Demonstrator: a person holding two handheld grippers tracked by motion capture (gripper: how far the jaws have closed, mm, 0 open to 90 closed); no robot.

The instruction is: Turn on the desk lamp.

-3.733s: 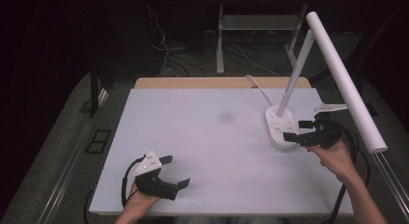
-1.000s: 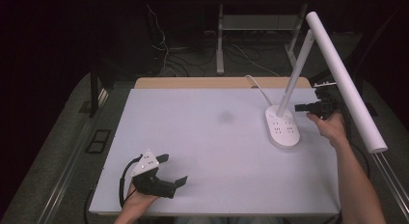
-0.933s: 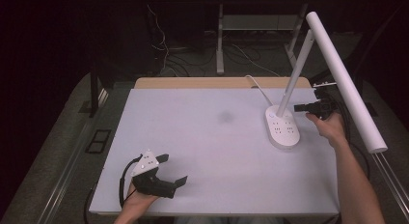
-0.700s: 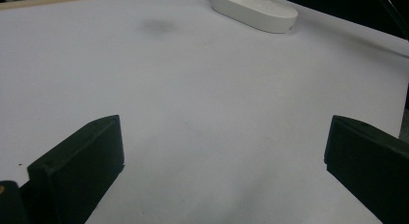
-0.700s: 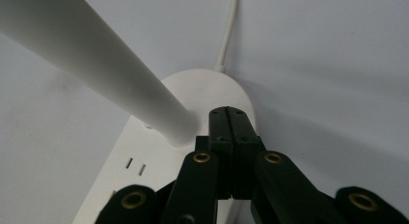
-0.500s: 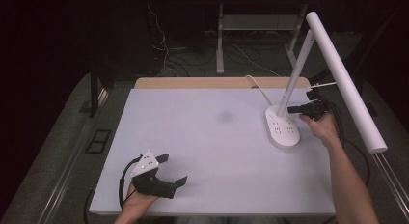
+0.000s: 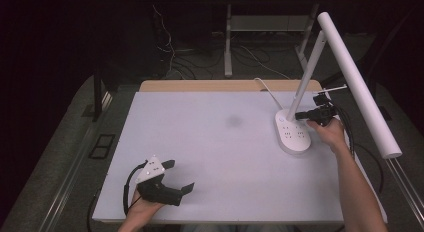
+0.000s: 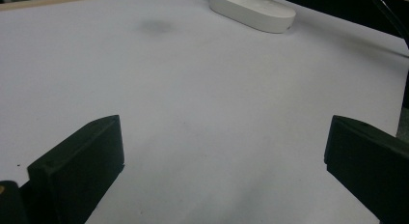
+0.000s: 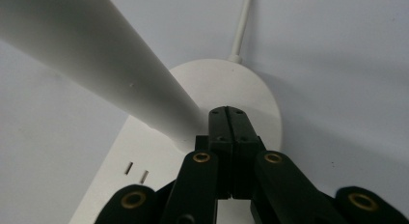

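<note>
A white desk lamp stands at the table's right, with an oval base (image 7: 294,136) that carries sockets, a slanted stem (image 7: 308,74) and a long tube head (image 7: 360,87). My right gripper (image 7: 299,115) is shut with nothing between its jaws, its tips right by the foot of the stem. In the right gripper view the shut gripper (image 9: 228,114) sits over the base (image 9: 251,84), beside the stem (image 9: 96,55); whether it touches I cannot tell. My left gripper (image 7: 181,175) rests open on the table at the front left, nothing between its jaws (image 8: 222,166).
The lamp's white cable (image 7: 265,88) runs from the base toward the table's far edge. The white table top (image 7: 215,137) has a faint grey smudge (image 7: 233,121) near its middle. Dark floor and cables lie beyond the far edge.
My right gripper has moved from the right of the lamp base up and leftward, and its tips now sit at the foot of the stem. The left gripper has not moved.
</note>
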